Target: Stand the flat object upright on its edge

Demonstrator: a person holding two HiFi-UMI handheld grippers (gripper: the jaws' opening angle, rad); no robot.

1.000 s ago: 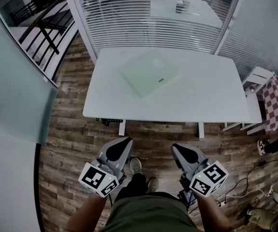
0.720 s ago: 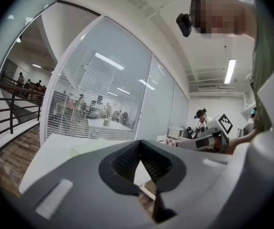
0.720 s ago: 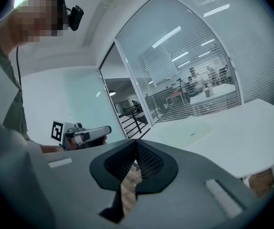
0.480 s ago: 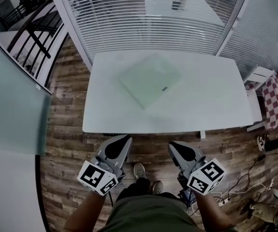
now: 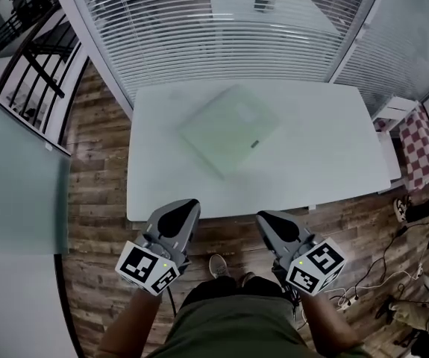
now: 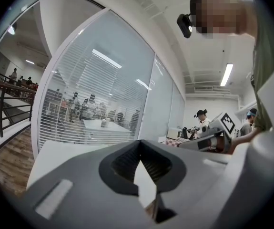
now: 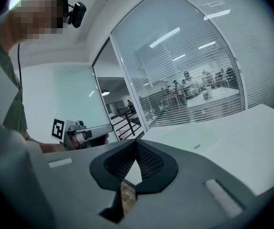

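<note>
Fingers [image 6: 120, 163] of left gripper [image 5: 180, 210] and right gripper [image 5: 271, 223] clenched, empty; flat object [image 5: 229, 129] lying on surface [image 5: 326, 151].

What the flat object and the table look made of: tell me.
The flat object: likely plastic or frosted glass; pale green, matte, thin, faintly translucent. The table: probably laminate or painted board; white, smooth, even, no grain.

Bright even ceiling light; fisheye edges bend, darkened corners.
</note>
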